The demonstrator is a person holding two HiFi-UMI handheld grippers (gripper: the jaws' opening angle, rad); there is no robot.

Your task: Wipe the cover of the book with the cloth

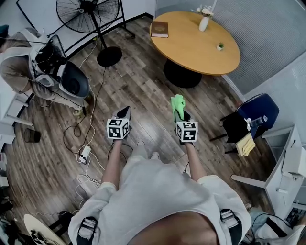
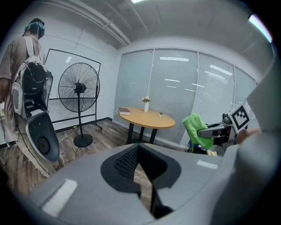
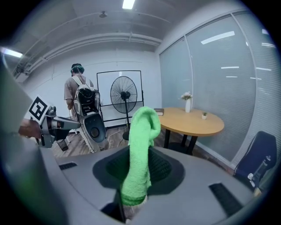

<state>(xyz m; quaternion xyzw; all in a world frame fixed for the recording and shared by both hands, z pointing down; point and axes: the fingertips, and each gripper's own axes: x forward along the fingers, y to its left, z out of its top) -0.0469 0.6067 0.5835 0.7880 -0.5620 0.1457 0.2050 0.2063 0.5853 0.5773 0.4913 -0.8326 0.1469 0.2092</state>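
A brown book lies at the left edge of the round wooden table; it also shows as the book and the book far off in both gripper views. My right gripper is shut on a green cloth, and the cloth stands up between its jaws. The left gripper is shut with nothing in it. Both are held over the wooden floor, well short of the table.
On the table stand a white vase and a small plant pot. A standing fan, floor cables and a person with a backpack are at the left. A blue chair stands at the right.
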